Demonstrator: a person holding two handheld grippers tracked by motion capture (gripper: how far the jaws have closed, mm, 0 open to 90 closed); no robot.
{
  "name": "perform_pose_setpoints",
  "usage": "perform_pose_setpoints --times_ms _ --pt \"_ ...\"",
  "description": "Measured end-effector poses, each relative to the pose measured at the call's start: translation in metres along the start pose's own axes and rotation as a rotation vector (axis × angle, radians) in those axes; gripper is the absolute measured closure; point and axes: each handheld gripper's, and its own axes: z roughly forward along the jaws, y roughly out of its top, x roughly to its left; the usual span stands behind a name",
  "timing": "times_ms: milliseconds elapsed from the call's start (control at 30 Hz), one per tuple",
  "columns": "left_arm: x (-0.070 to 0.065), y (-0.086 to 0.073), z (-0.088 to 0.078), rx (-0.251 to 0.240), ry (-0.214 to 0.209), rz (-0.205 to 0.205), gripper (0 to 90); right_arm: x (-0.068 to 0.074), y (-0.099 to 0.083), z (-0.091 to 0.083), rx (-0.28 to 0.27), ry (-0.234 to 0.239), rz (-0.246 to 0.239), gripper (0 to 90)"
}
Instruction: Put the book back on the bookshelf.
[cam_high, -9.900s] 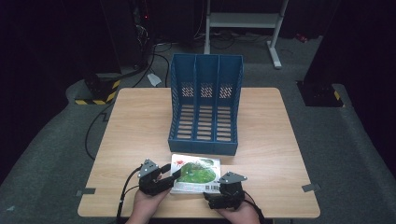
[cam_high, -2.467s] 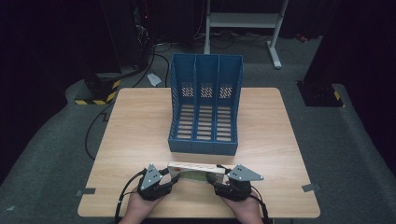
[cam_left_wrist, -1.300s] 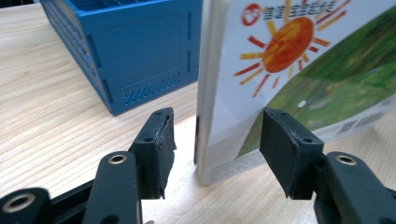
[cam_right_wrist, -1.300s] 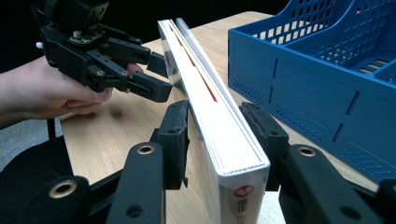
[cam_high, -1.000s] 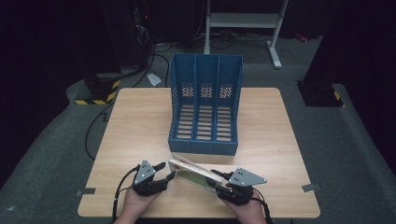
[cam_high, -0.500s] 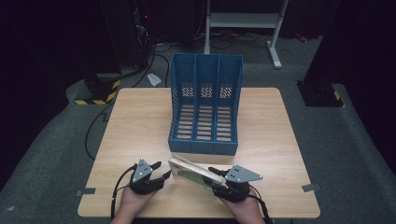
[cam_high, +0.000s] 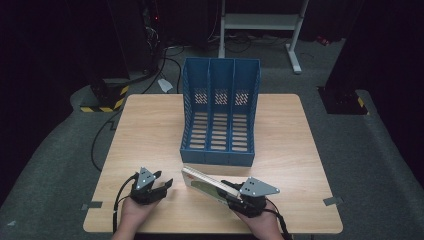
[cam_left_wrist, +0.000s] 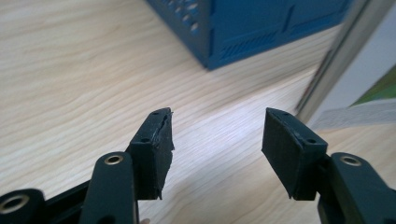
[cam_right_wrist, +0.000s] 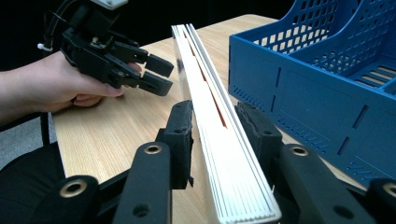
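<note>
Book held on edge in front of the file rack

The book stands tilted on its edge near the table's front, just before the blue file rack, clamped by the right gripper, whose jaws have just tightened on it. The left gripper has let go and drawn off to the left, jaws standing apart and empty. Earlier the book lay flat, then both grippers held it; one-handed now, it looks ready for a slot.
</note>
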Motion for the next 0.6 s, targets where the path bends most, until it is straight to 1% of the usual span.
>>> perform_pose_setpoints --times_ms 67,167,200,267,333,400,600 --pt "0.001 -0.001 0.003 0.041 0.032 0.012 41.4 0.000 0.000 0.000 0.003 -0.001 -0.006 68.7" --pt "0.002 -0.004 0.008 0.084 0.056 0.018 40.5 0.000 0.001 0.000 0.006 -0.003 -0.013 69.5" --pt "0.002 -0.003 0.009 0.094 0.060 0.014 40.3 0.001 0.001 0.000 0.006 -0.003 -0.015 69.7" --pt "0.002 -0.003 0.010 0.094 0.065 0.003 39.5 0.001 0.001 0.000 0.009 -0.002 -0.019 70.3" --pt "0.004 -0.003 0.011 0.104 0.051 -0.014 36.6 0.002 0.001 0.000 0.012 -0.006 -0.020 71.4" --pt "0.006 -0.003 0.012 0.110 0.037 -0.056 33.4 0.004 0.001 0.000 0.015 -0.010 -0.026 71.5" --pt "0.007 -0.003 0.012 0.115 0.036 -0.060 31.0 0.005 0.002 0.001 0.021 -0.020 -0.025 71.4"
